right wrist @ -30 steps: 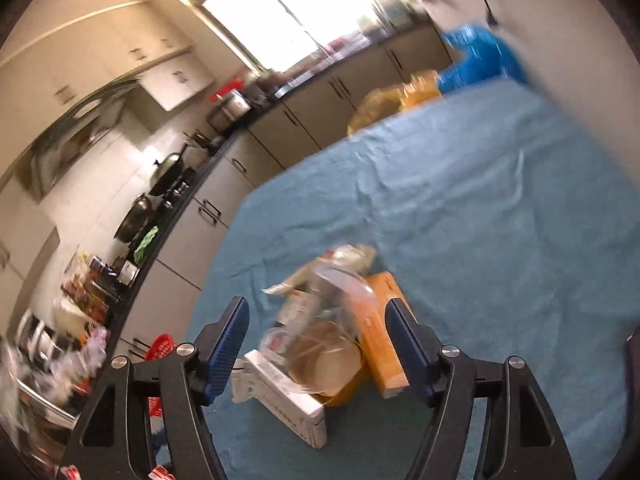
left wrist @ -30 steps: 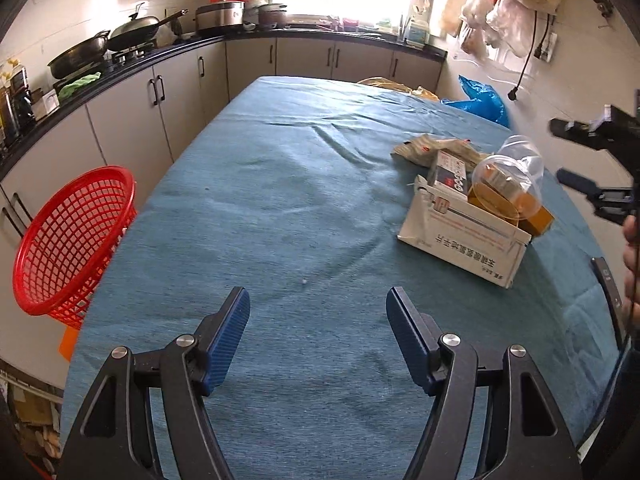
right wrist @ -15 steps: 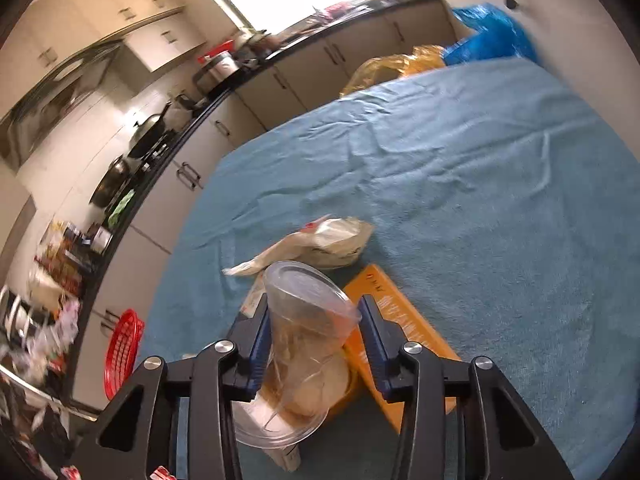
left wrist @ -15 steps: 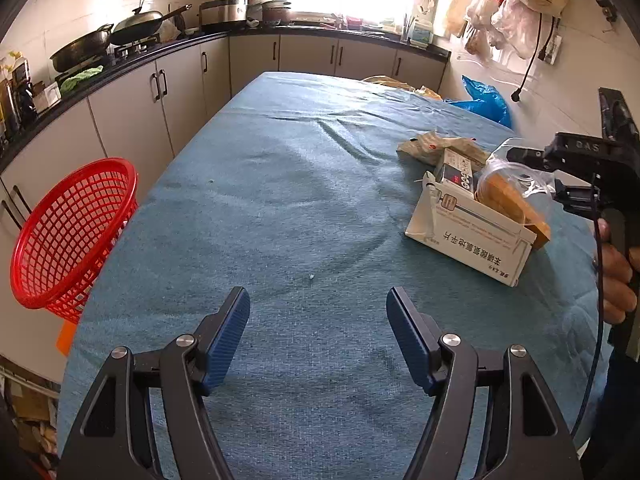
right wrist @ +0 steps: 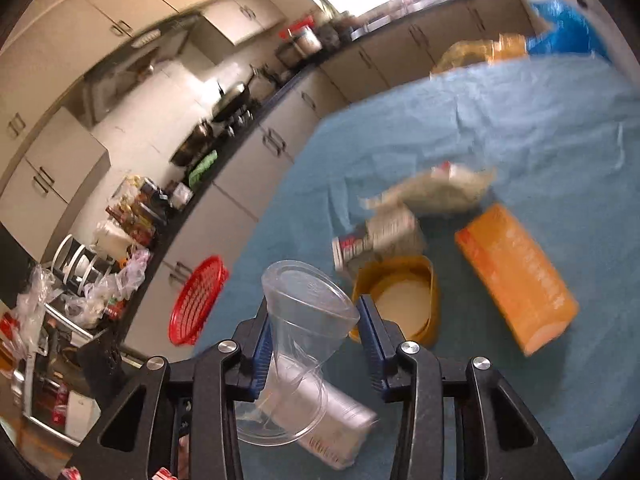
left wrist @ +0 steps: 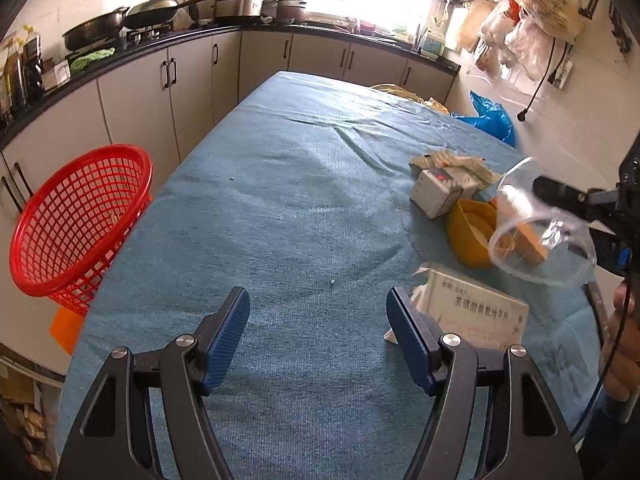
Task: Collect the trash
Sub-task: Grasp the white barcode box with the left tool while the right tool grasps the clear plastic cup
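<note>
My right gripper [right wrist: 316, 328] is shut on a clear plastic cup [right wrist: 304, 320] and holds it above the blue table; the cup also shows at the right of the left wrist view [left wrist: 540, 232]. Below it lie a yellow tub [right wrist: 400, 300], an orange box [right wrist: 516, 276], a white carton [left wrist: 476, 312], a small white box [left wrist: 436, 192] and a crumpled wrapper [left wrist: 452, 160]. My left gripper [left wrist: 318, 336] is open and empty, low over the table's near end. A red basket [left wrist: 80, 216] hangs off the table's left edge.
Kitchen cabinets and a counter with pans [left wrist: 132, 24] run along the left and back. A blue bag [left wrist: 492, 116] and a yellow bag [left wrist: 404, 94] sit at the far right of the table [left wrist: 280, 200]. The wall is close on the right.
My right gripper closed on the clear cup and lifted it off the pile, uncovering the yellow tub. My left gripper moved forward slightly and stayed open.
</note>
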Demonstrator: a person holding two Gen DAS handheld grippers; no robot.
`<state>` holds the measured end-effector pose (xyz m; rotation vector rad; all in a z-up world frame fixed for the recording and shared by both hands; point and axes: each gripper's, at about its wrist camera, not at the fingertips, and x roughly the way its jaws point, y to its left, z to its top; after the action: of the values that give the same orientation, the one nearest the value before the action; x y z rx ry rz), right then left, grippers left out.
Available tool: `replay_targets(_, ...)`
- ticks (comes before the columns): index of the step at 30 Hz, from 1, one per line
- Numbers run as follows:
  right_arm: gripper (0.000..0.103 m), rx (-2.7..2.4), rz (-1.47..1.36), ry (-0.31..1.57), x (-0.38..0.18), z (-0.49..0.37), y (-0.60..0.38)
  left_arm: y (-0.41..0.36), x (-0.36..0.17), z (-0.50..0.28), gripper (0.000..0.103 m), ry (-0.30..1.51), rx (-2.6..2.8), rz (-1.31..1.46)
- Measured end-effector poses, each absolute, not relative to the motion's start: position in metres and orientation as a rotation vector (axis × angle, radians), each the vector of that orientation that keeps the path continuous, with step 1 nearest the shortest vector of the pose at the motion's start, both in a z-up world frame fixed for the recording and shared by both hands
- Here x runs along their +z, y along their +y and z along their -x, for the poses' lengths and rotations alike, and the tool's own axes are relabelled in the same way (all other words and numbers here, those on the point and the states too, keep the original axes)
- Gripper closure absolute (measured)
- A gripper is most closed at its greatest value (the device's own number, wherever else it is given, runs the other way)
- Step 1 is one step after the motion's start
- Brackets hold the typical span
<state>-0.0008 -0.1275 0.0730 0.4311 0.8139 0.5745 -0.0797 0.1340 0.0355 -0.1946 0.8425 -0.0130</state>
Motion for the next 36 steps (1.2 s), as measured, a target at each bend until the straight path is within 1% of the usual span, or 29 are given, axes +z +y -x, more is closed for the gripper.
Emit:
replay_targets(7,0.06,0.503,-0.373,0.624,0.093,0.014,-0.143,0.123,0.037,0.085,0.033,0.902,-0.148,0.318)
replay_targets(11,0.06,0.507,-0.409,0.609,0.09,0.014,-0.153,0.103,0.031,0.093,0.033,0.959,-0.262,0.417)
replay_targets(13,0.06,0.514,-0.432,0.611,0.089,0.011,-0.157,0.09,0.028,0.094,0.033,0.972,-0.294,0.419)
replay_targets(21,0.06,0.545,-0.465,0.592,0.091,0.015,-0.164,0.066,0.019,0.067,0.034,0.947,-0.267,0.425)
replay_targets(22,0.06,0.546,-0.469,0.59,0.091,0.015,-0.164,0.065,0.018,0.062,0.038,0.948,-0.267,0.428)
replay_targets(24,0.06,0.552,-0.472,0.592,0.091,0.016,-0.164,0.061,0.017,0.053,0.049,0.945,-0.264,0.417)
replay_targets(25,0.06,0.551,-0.474,0.592,0.09,0.016,-0.164,0.059,0.016,0.05,0.063,0.943,-0.265,0.414)
replay_targets(26,0.06,0.55,-0.474,0.59,0.09,0.016,-0.165,0.057,0.015,0.045,0.068,0.939,-0.281,0.425)
replay_targets(29,0.06,0.548,-0.471,0.591,0.088,0.016,-0.165,0.058,0.021,0.042,0.077,0.906,-0.282,0.42)
replay_targets(33,0.06,0.543,-0.441,0.587,0.087,0.018,-0.161,0.06,0.04,0.05,0.086,0.819,-0.244,0.338)
replay_targets(34,0.06,0.539,-0.426,0.583,0.088,0.019,-0.158,0.061,0.043,0.052,0.09,0.805,-0.234,0.322)
replay_targets(36,0.06,0.528,-0.386,0.568,0.089,0.023,-0.151,0.066,0.053,0.06,0.091,0.75,-0.176,0.263)
